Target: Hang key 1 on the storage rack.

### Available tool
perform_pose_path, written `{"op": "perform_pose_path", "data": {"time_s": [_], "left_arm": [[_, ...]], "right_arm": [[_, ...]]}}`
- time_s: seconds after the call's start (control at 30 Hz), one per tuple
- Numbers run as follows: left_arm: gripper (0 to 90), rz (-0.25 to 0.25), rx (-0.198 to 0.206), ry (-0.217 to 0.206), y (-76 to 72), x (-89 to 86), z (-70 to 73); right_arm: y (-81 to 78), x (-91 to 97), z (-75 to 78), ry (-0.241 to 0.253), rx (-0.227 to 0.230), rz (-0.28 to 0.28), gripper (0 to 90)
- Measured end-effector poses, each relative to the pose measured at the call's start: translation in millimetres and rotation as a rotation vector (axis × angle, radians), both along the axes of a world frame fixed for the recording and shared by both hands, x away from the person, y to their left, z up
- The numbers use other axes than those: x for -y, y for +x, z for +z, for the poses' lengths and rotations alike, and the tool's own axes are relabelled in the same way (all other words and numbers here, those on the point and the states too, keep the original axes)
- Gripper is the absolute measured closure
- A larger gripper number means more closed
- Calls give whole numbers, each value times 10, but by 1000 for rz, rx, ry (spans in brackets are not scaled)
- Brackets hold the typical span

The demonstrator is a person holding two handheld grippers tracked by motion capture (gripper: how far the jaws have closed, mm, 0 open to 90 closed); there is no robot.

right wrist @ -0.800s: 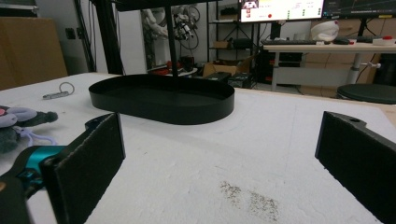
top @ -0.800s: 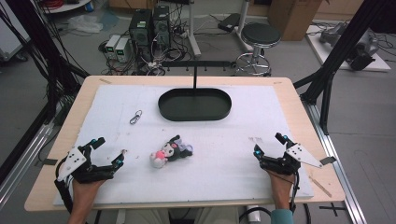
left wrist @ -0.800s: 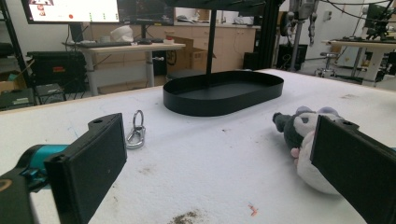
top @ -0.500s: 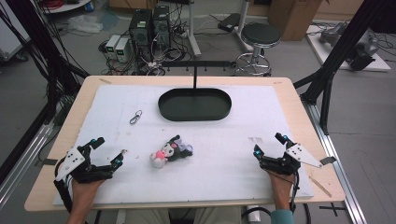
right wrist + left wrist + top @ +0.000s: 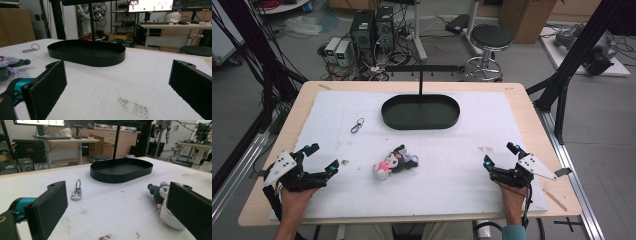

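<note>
The plush toy lies at two o'clock of the left gripper, the nearer one; its jaws stand apart, empty.

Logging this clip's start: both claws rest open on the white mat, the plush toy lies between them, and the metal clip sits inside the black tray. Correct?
Not quite. The metal clip lies on the white mat left of the black tray, not inside it, as the high view shows. The left claw and right claw are open, the plush toy between them.
</note>
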State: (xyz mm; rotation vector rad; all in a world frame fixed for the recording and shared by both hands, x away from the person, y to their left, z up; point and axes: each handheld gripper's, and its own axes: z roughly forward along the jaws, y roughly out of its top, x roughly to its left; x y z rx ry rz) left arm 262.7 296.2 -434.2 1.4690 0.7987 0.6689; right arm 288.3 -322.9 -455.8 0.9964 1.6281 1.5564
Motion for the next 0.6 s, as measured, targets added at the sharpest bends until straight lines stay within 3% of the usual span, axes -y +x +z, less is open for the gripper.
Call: {"op": "perform_pose_path", "data": {"time_s": [0.23, 0.33, 0.6], "left_arm": [[42, -44, -12, 81, 32, 37, 290], [42, -61, -25, 137, 57, 99, 410], [42, -121, -69, 225, 168, 292, 651]], "right_arm": [[4, -4, 0, 1, 6, 2, 7], [4, -3, 0, -1, 6, 1, 7], [0, -5, 0, 3, 2, -2, 7]]}}
